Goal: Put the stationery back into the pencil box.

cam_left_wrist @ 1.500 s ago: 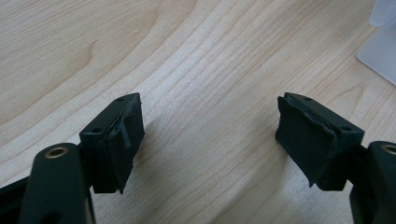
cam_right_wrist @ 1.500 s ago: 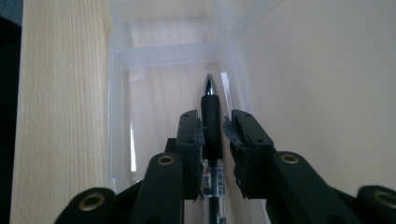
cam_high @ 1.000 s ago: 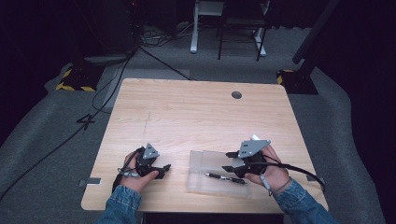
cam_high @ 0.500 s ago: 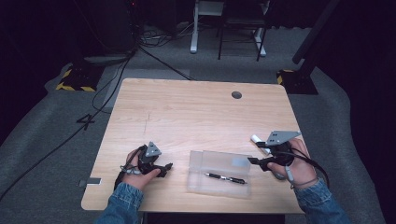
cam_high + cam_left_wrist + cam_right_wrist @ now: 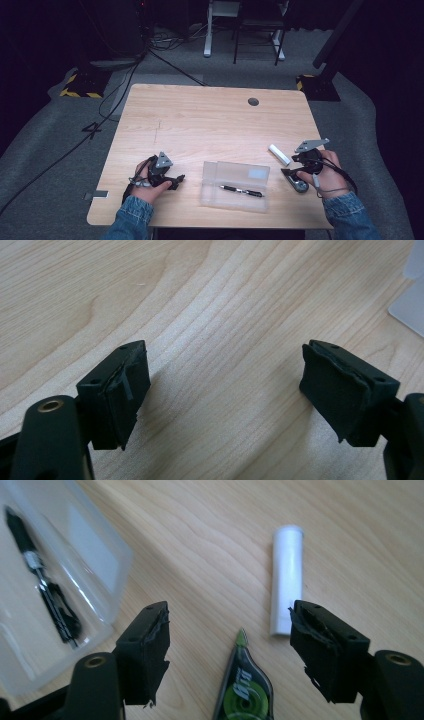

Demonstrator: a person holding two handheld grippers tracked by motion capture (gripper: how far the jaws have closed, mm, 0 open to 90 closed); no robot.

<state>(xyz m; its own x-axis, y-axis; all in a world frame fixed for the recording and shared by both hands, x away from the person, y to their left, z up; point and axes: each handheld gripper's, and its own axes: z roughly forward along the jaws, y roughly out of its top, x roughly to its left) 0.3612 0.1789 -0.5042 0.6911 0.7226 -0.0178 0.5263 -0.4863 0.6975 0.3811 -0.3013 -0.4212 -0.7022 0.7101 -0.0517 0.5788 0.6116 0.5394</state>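
Between the spread jaws of the right gripper [image 5: 227, 647] lies a correction tape dispenser [image 5: 244, 687], dark shell with a green wheel showing through and a pointed green tip facing away from the hand. It sits flat on the wooden table [image 5: 200, 125] near the right front edge, under the right hand [image 5: 320, 172]. I would judge it light, hard and rather slick, a tapering plastic body that could squirt out of a pinch taken near the nose; the wide part around the wheel looks the safer place to close on, flank to flank.

Just beside it, on the far side, a white cylinder [image 5: 286, 577] lies on its side, its near end close to one jaw. It looks light too and likely to roll if nudged, so it stands nearest in the way.

Further toward the middle, a clear plastic case [image 5: 235, 185] lies open with a black pen [image 5: 242, 190] resting inside it. The case is apart from the dispenser, with bare wood between.

At the other side of the case, the left gripper [image 5: 220, 390] rests low over bare table, jaws wide apart and holding nothing, a corner of the case just showing beyond it.
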